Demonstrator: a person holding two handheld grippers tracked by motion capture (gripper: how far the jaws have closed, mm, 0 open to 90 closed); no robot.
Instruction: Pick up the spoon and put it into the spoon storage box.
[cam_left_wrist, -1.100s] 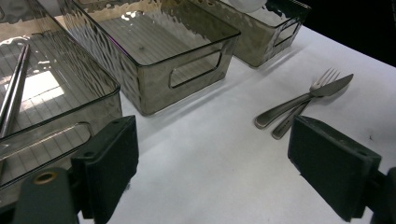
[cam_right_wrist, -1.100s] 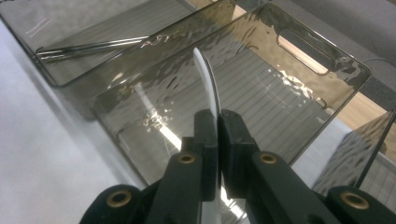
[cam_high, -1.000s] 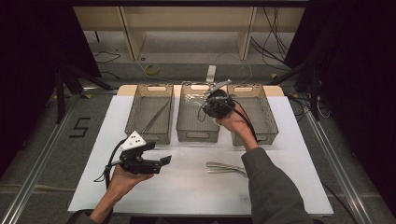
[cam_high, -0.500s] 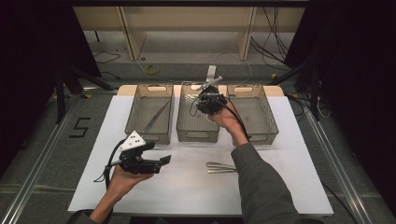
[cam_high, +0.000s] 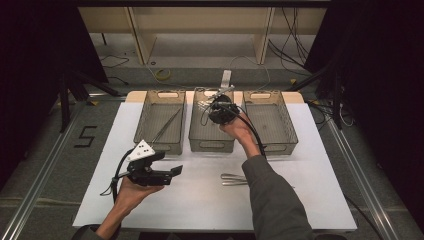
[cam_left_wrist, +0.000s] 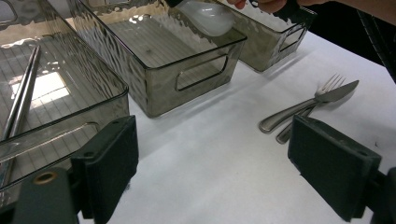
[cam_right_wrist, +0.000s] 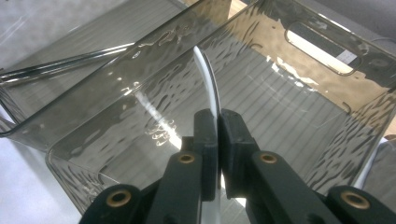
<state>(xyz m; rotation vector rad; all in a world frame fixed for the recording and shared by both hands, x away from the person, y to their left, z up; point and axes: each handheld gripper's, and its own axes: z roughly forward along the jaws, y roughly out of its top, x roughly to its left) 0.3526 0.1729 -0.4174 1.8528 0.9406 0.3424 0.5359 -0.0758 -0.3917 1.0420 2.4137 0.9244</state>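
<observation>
A recording lab: a white-covered bench (cam_high: 310, 200) ringed by black curtains (cam_high: 35, 75), aluminium floor rails (cam_high: 37, 170), loose cables (cam_high: 295, 47) and a black taped numeral "5" (cam_high: 86, 136) on grey flooring

Overhead light brightens the white table (cam_high: 200, 200) against dark surroundings (glare ripples on the clear bins (cam_left_wrist: 154, 51)), while near jaws blur softly.

The left gripper (cam_high: 172, 172), at the lower left of the high view, is held low in the left hand (cam_high: 131, 192), level, jaws spread wide apart. The right arm (cam_high: 272, 192) stretches from the bottom edge toward the upper middle, where the right gripper (cam_right_wrist: 218, 123) points downward with jaws pressed nearly together.
</observation>
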